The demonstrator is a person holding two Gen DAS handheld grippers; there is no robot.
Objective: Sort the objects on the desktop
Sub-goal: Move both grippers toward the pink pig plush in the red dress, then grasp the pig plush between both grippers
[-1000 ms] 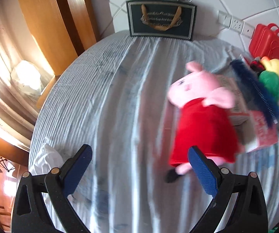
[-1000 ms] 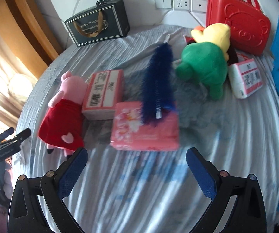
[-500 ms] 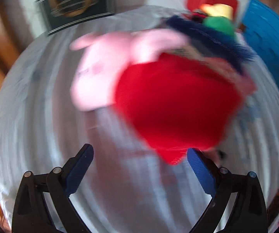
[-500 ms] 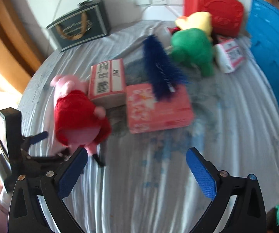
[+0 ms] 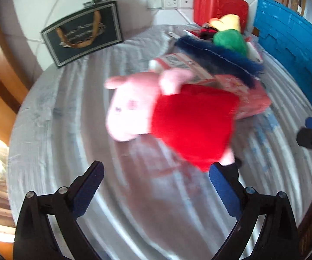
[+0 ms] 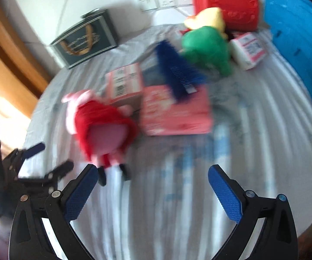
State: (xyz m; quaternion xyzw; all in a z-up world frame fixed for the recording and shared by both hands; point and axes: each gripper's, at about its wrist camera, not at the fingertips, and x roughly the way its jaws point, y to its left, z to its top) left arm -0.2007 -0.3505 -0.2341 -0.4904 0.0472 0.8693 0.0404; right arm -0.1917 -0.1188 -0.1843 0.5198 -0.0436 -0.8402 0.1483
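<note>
Here the grey wrinkled cloth covers the whole table and carries everything. Taking the pink plush pig in a red dress as landmark: it lies on the cloth, blurred, with its black feet toward the cameras. Far behind it to the right stands the blue crate, and next to that the red plastic case at the wall. Behind the pig to the left stands the dark gift bag. Just right of the pig lies the pink packet, with the dark blue brush on top. The carton with a barcode touches the pig from behind. The green and yellow plush toy sits farther back. The left gripper has its jaws wide apart and empty, just in front of the pig. The right gripper is also spread wide, holding nothing.
</note>
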